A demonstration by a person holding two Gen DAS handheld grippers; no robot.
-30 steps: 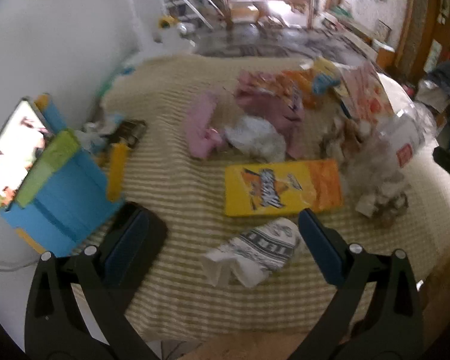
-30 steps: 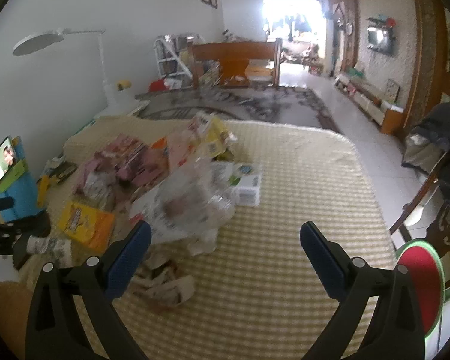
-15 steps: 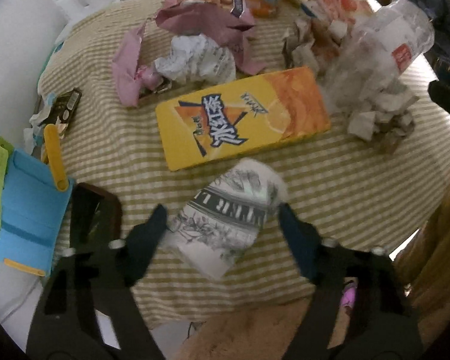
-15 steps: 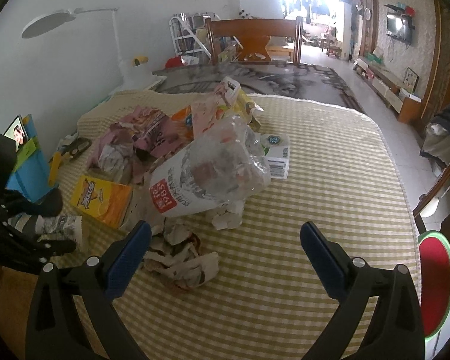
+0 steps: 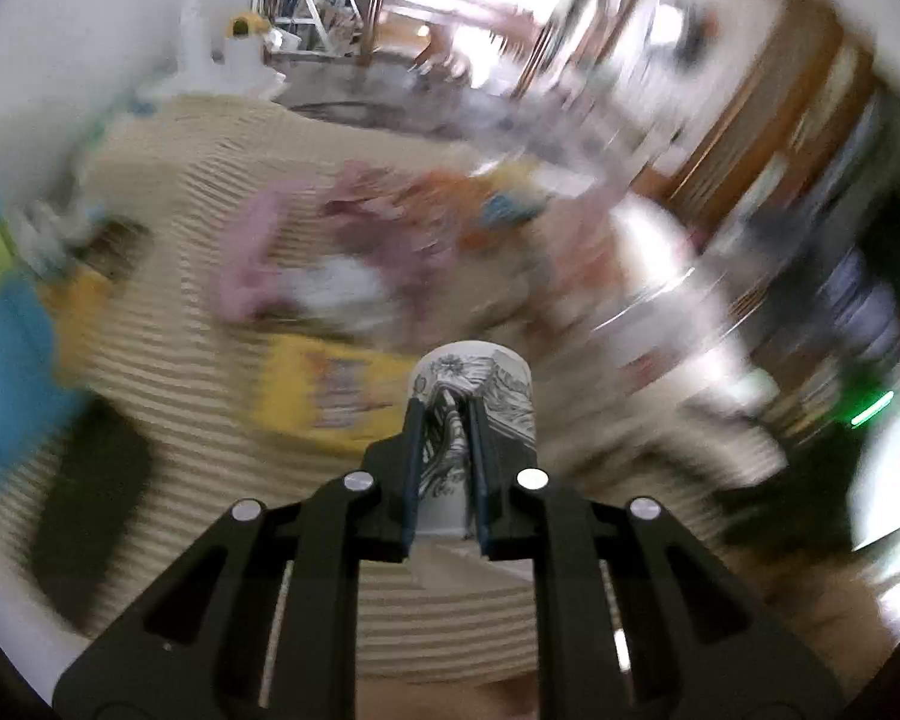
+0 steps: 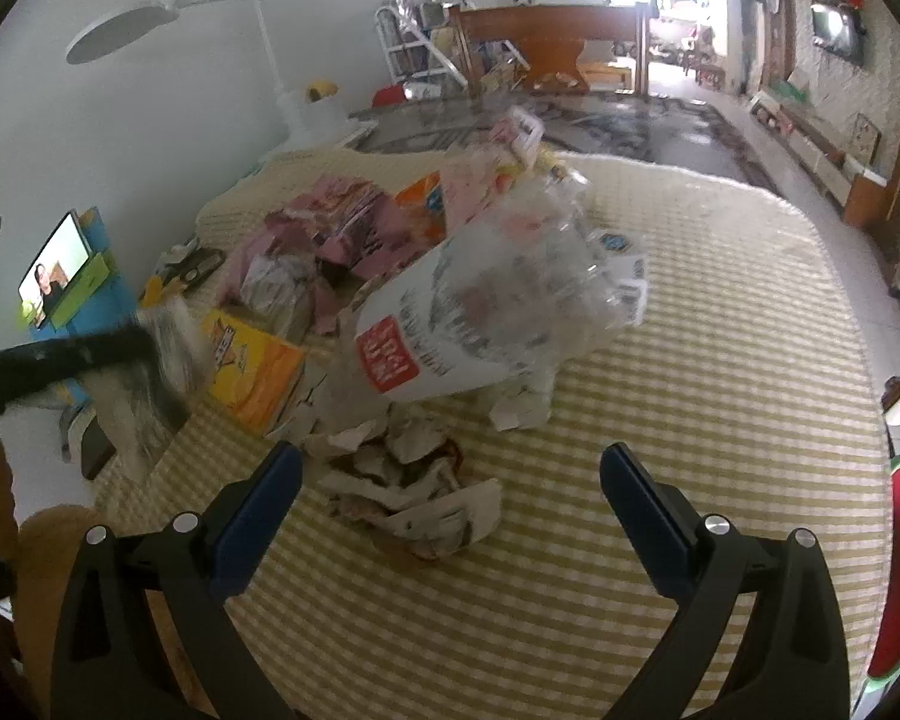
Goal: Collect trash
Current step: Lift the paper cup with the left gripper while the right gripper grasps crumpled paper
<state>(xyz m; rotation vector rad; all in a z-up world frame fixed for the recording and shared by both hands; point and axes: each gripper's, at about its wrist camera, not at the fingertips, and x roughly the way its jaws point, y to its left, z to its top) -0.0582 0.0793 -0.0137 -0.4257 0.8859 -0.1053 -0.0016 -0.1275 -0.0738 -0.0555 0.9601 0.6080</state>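
Lifted off the checked tablecloth (image 6: 660,420) since a moment ago, one printed paper cup (image 5: 474,396) sits crushed between the closing jaws of the left gripper (image 5: 444,420). Right gripper (image 6: 450,468) hangs spread wide, holding nothing, above one crumpled paper heap (image 6: 414,480). One clear plastic bag (image 6: 480,312) and one yellow box (image 6: 252,366) lie beyond.
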